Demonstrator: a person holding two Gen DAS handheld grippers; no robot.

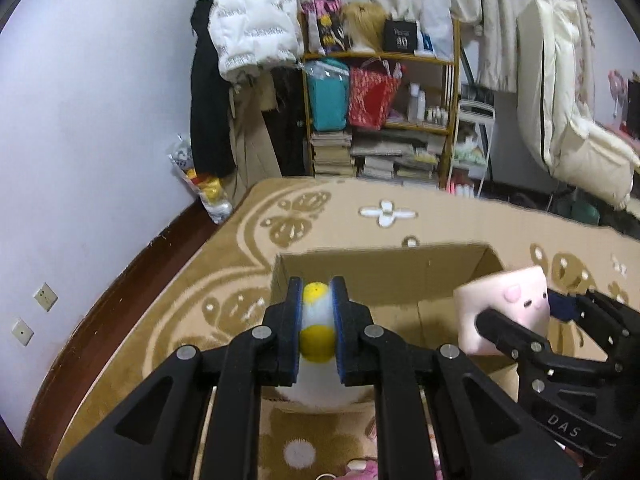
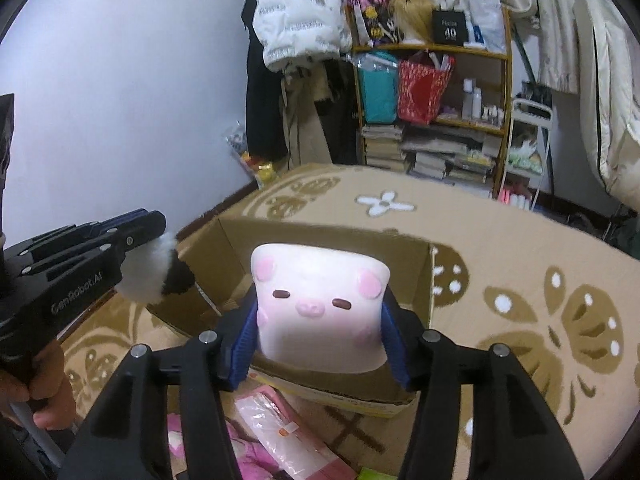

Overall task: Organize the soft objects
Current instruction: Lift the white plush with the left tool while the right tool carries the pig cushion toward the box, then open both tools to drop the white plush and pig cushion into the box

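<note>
My left gripper (image 1: 317,304) is shut on a white plush toy with yellow parts (image 1: 317,340), held over the near wall of an open cardboard box (image 1: 384,276). In the right wrist view the same toy (image 2: 154,276) looks white and black, held by the left gripper (image 2: 160,232) at the box's left edge. My right gripper (image 2: 322,320) is shut on a pink-white square pig plush (image 2: 320,304), above the box's (image 2: 240,252) near side. In the left wrist view the pig plush (image 1: 506,312) and right gripper (image 1: 520,320) are at right.
The box stands on a beige patterned rug (image 1: 224,264). Pink packaged items (image 2: 276,432) lie on the rug near me. A cluttered shelf (image 1: 380,112), hanging coats (image 1: 248,20) and a white wall (image 1: 100,120) are behind. A folded mattress (image 1: 560,92) leans at right.
</note>
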